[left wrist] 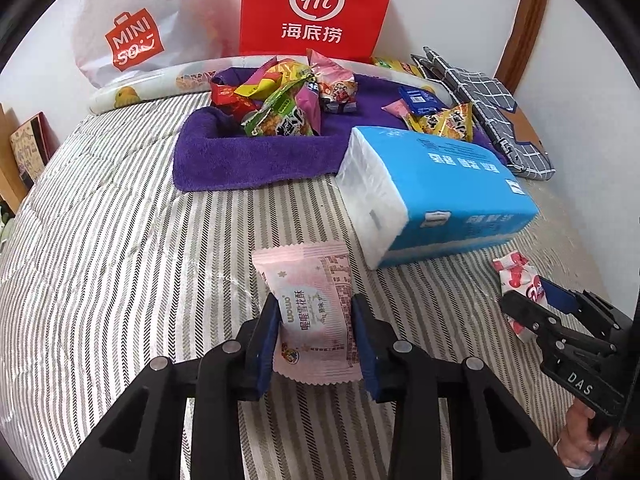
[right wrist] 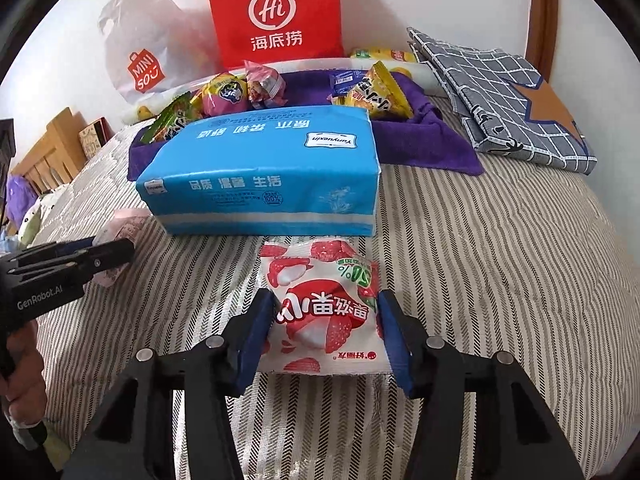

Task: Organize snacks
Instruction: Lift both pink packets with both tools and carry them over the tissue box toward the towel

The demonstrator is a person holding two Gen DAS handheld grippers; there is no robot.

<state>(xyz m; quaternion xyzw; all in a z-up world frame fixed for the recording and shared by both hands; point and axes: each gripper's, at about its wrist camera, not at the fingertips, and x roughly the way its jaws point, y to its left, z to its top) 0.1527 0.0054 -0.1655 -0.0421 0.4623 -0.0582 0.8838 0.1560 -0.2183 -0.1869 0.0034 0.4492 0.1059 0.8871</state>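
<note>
pink pack (left wrist: 310, 312): lying flat on the striped bedcover (left wrist: 120, 264), sitting between the left gripper (left wrist: 316, 332) pads, long edges facing them
left fingers: clamping the pink pack, pads pressing both side edges, jaws about as narrow as they go
lychee pack (right wrist: 322, 312): lying flat on the bedcover just in front of the tissue pack (right wrist: 260, 176), sitting between the right gripper (right wrist: 326, 336) pads
right fingers: pads touching both side edges of the lychee pack, reading as gripping it; jaws standing wider than the left pair because the pack is wider
handling, pink pack: looking light, thin film wrapper, slippery, contents likely brittle and crushable; best taken across the middle of the body, not the crimped ends
handling, lychee pack: looking light and puffy, soft, film crinkling under pressure; mid-body grip across the short width looking right, gentle squeeze so it is not popping or sliding out
snack pile (left wrist: 280, 96): other packets sitting heaped on the purple towel (left wrist: 248, 160) behind the tissue pack, well apart from both held packs
likely goal: judging that both packs are heading for that pile
backdrop: red bag (left wrist: 316, 8) and white bag (left wrist: 132, 28) standing against the wall; checked cloth (left wrist: 492, 108) lying to the right
</note>
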